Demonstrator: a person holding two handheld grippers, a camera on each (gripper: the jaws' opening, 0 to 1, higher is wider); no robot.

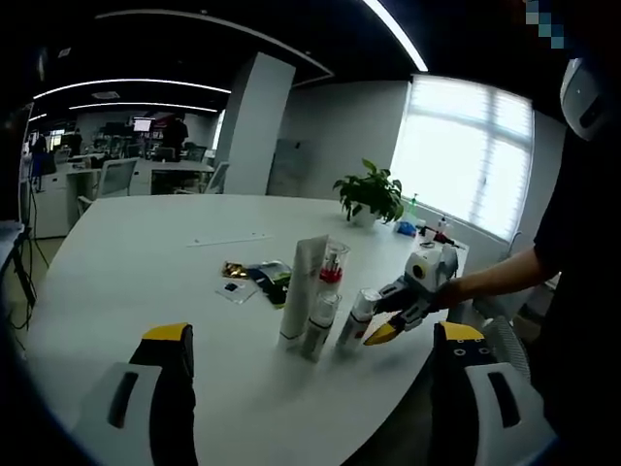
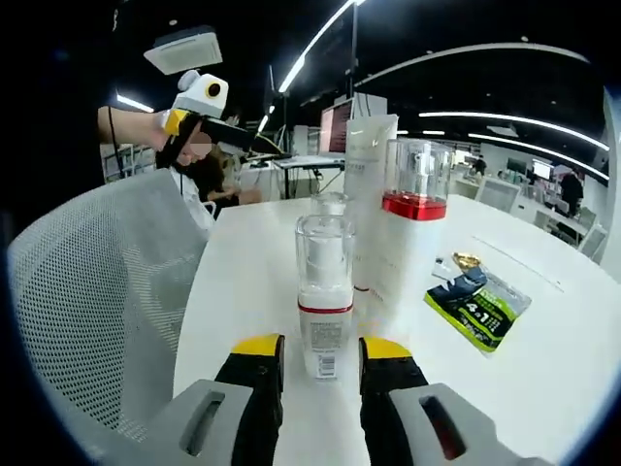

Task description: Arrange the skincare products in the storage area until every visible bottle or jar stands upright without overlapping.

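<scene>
Several skincare items stand upright in a tight group on the white table (image 1: 126,262): a tall white tube (image 1: 303,282) (image 2: 372,184), a clear-capped bottle with a red band (image 1: 333,264) (image 2: 415,189), and two small clear-capped bottles (image 1: 319,325) (image 1: 357,316). My right gripper (image 2: 321,347) (image 1: 383,332) has its jaws on either side of the base of the nearest small bottle (image 2: 324,291); narrow gaps show, and the bottle rests on the table. My left gripper (image 1: 312,335) (image 2: 247,144) is held up and back from the group, open wide and holding nothing.
A green packet (image 1: 273,282) (image 2: 475,306) and a gold sachet (image 1: 236,269) (image 2: 468,260) lie flat beyond the bottles. A potted plant (image 1: 369,194) stands at the far table edge. A grey mesh chair (image 2: 87,311) sits beside the near edge. A person's arm (image 1: 495,277) reaches in from the right.
</scene>
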